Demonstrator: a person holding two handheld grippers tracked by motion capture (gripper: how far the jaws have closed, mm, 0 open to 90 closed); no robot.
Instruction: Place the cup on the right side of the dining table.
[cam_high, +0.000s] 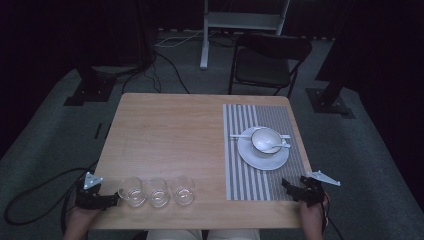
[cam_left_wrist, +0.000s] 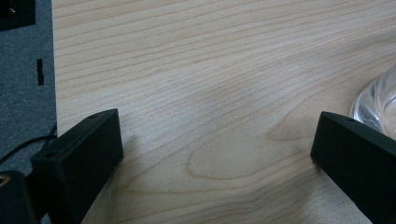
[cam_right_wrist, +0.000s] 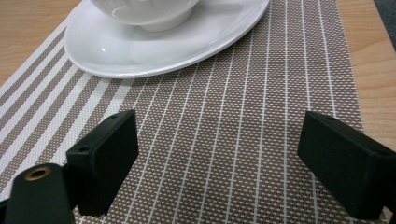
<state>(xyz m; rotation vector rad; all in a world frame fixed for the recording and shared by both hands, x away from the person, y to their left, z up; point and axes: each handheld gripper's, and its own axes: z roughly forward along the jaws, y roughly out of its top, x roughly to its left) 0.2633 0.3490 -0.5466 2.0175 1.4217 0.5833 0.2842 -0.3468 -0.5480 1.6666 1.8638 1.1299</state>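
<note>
Down at the desk (cam_high: 170, 130) edge both grippers' jaws sit wide open, and the left gripper (cam_high: 112, 199) could easily knock the nearest glass (cam_high: 131, 191) over

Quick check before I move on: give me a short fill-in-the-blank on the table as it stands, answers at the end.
1. The number of clear glasses in a row near the left claw is ____.
2. The white bowl sits on a white ____.
3. The plate rests on a striped ____.
4. The right claw has its jaws ____ over the placemat.

Missing words: three; plate; placemat; open
</note>
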